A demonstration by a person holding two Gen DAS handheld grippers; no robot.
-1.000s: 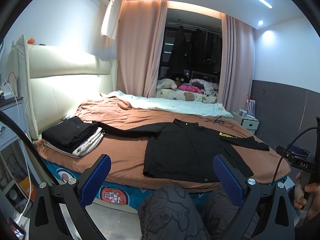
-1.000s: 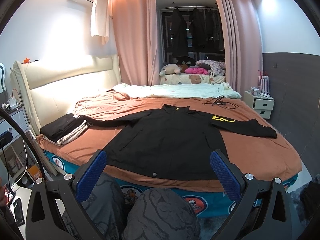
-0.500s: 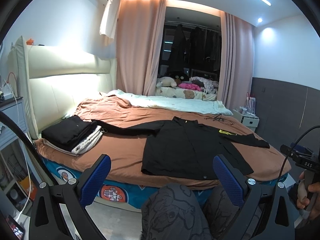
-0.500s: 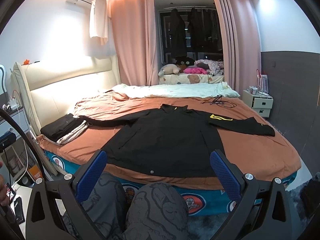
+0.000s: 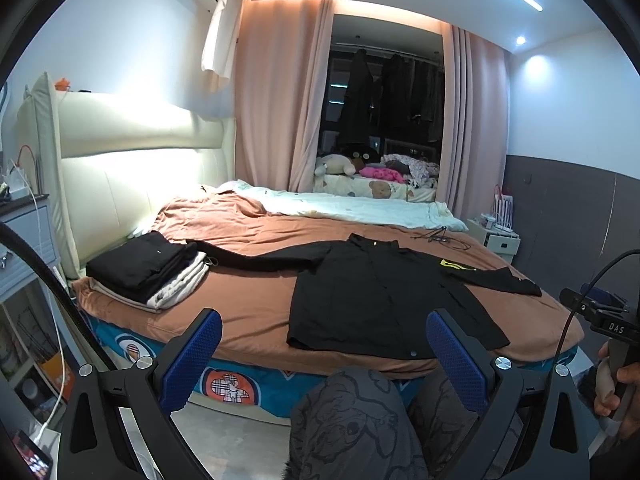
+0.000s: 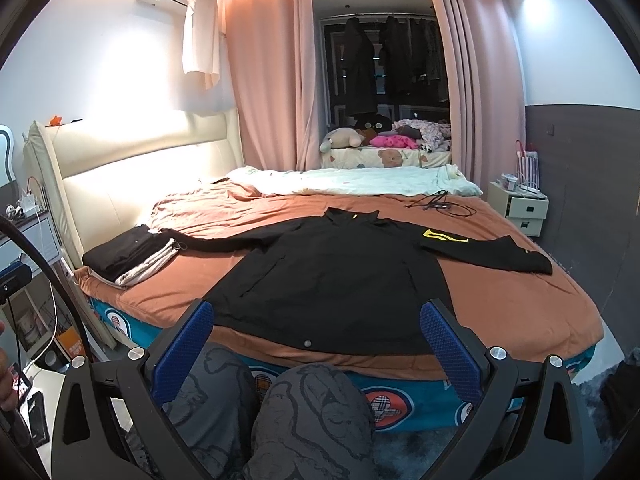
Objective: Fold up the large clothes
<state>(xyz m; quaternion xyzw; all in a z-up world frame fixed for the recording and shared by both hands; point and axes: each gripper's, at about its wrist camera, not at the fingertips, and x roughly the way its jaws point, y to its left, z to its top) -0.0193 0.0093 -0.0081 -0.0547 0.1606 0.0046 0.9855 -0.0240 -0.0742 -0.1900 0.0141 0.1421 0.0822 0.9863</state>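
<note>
A large black jacket (image 5: 384,292) lies flat on the brown bed sheet (image 5: 248,308), both sleeves spread out and its hem near the bed's front edge; it also shows in the right wrist view (image 6: 340,276). A yellow mark sits on its right sleeve (image 6: 444,236). My left gripper (image 5: 324,354) is open and empty, held off the bed in front of its edge. My right gripper (image 6: 316,344) is open and empty, also short of the bed, facing the jacket's hem.
A stack of folded clothes (image 5: 148,272) sits at the bed's left end by the headboard (image 5: 128,176). A pale quilt (image 5: 352,208) and cables (image 6: 440,204) lie at the far side. The person's knees (image 6: 304,412) are below. A nightstand (image 6: 520,208) stands right.
Both grippers have drawn back a little and tilted, so the bed sits slightly farther and lower in view. The jacket has not moved.
</note>
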